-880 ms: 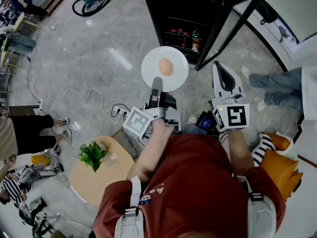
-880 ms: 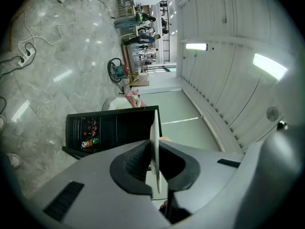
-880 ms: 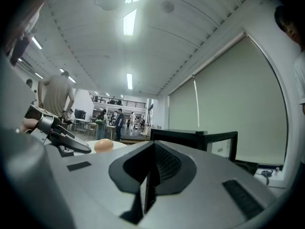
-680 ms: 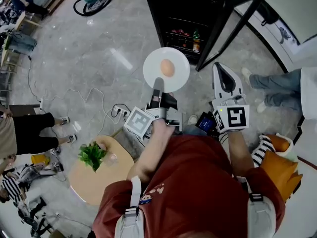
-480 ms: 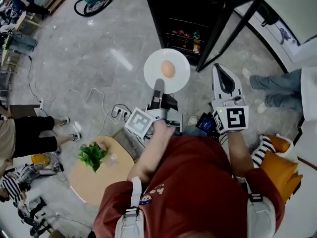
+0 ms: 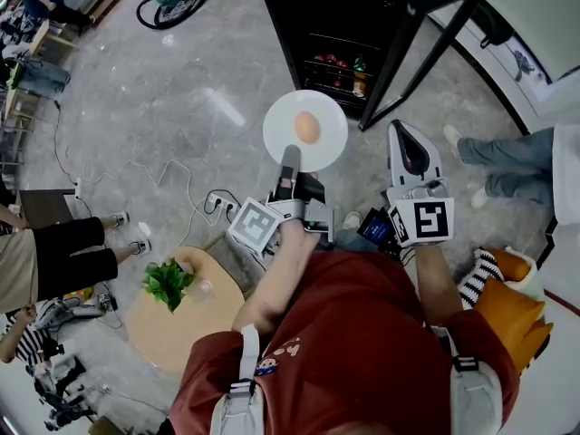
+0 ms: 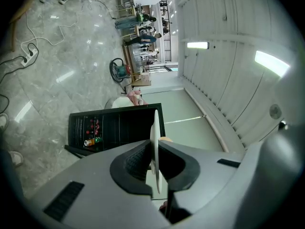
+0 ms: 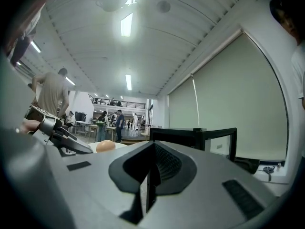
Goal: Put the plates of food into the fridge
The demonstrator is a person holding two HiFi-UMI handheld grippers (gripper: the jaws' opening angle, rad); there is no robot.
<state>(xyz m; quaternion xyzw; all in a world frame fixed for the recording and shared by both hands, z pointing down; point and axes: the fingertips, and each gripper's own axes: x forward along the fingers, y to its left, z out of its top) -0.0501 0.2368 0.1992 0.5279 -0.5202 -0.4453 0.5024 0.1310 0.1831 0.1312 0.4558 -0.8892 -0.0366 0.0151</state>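
A white plate [image 6: 313, 148] carrying a brown egg-shaped food item [image 6: 306, 127] is held out level in front of the black fridge [image 6: 328, 25], whose door [image 6: 424, 27] stands open to the right. My left gripper [image 6: 289, 155] is shut on the plate's near rim. In the left gripper view the plate [image 7: 155, 132] stands edge-on, pinched between the jaws, with the fridge [image 7: 114, 127] beyond. My right gripper [image 6: 404, 136] hovers to the right of the plate, shut and empty, jaws together [image 8: 147, 187]. Its view shows the food [image 8: 106, 146] and the open fridge door [image 8: 217, 142].
Bottles and cans [image 6: 343, 69] sit on the fridge's lower shelf. A small round wooden table [image 6: 172, 329] with a green plant [image 6: 167, 284] stands behind at lower left. Cables and a power strip [image 6: 222, 205] lie on the floor. A person's legs [image 6: 507, 161] are at right, others at left.
The plate has drifted very slightly right and toward the fridge. A person at the left edge has stepped further into view. Both grippers keep their grip states.
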